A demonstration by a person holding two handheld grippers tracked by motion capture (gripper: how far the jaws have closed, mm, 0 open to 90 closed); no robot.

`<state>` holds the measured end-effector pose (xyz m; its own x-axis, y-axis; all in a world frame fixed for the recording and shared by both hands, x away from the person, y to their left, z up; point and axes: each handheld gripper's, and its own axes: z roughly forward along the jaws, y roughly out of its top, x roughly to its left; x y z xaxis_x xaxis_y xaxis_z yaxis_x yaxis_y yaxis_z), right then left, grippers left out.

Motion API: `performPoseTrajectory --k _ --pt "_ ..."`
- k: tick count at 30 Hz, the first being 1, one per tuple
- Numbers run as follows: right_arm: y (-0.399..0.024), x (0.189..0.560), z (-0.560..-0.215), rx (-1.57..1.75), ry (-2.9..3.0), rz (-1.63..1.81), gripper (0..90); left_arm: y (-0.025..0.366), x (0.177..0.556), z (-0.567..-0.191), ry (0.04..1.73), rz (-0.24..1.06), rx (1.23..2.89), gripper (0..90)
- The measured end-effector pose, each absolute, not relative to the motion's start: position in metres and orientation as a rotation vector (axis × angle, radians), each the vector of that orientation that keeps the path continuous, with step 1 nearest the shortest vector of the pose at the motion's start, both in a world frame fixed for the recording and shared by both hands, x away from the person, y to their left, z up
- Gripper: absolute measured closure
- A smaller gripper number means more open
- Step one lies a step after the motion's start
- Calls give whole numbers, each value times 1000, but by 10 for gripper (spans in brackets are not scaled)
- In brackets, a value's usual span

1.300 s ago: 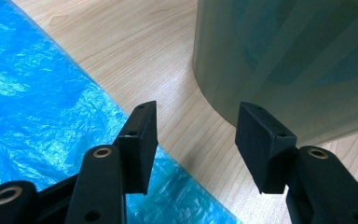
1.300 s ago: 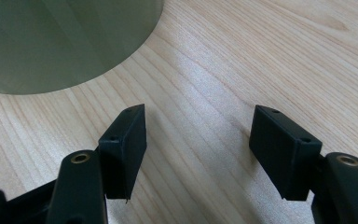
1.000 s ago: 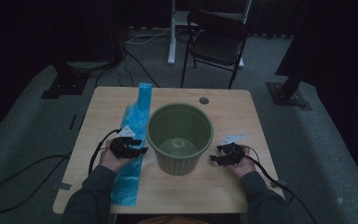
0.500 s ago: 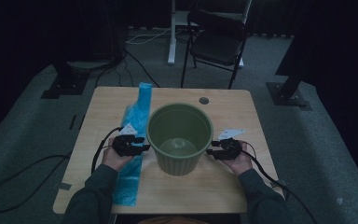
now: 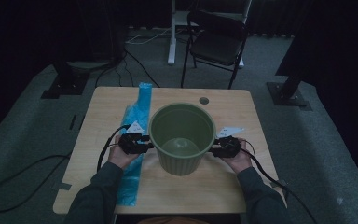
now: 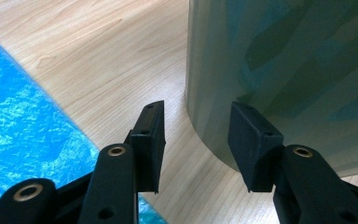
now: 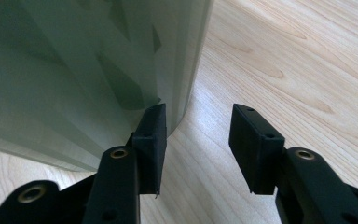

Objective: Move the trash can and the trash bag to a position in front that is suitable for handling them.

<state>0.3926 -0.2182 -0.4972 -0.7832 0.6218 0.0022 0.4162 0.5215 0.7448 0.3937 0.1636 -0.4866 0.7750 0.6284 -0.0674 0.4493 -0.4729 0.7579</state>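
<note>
Green bucket (image 5: 182, 140), empty and upright, stands near the middle of the wooden table (image 5: 242, 186), and everything else is easiest placed from it. A person sits at the near edge with a gripper in each hand, one at either side of the bucket.

To the bucket's left, the left gripper (image 5: 142, 143) is held low, just beside the wall. In the left gripper view its jaws stand partly apart and have just been closing; the wall of the bucket (image 6: 284, 70) curves in front of one jaw, but nothing is pinched between the pads, only bare table.

To the bucket's right, the right gripper (image 5: 216, 151) sits just as close. In the right gripper view its jaws stand wide, having just closed a little, with one jaw right against the bucket (image 7: 84, 70); whether it touches I cannot tell.

Further left of the bucket, a blue plastic bag (image 5: 137, 121) lies in a long strip, running under the left hand.
</note>
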Motion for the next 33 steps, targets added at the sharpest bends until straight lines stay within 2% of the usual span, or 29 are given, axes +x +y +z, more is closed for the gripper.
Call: performPoseTrajectory --k 6,18,26,33 --pt "-225 385 -496 850 2516 1110 583 157 390 -486 762 265 2169 598" --pt "-232 387 -497 897 2496 1147 556 185 421 -497 1083 437 2129 522" --pt "-234 387 -498 901 2487 1148 550 181 440 -508 1148 476 2144 491" --pt "-234 386 -497 902 2485 1156 550 179 449 -520 1179 466 2208 511"
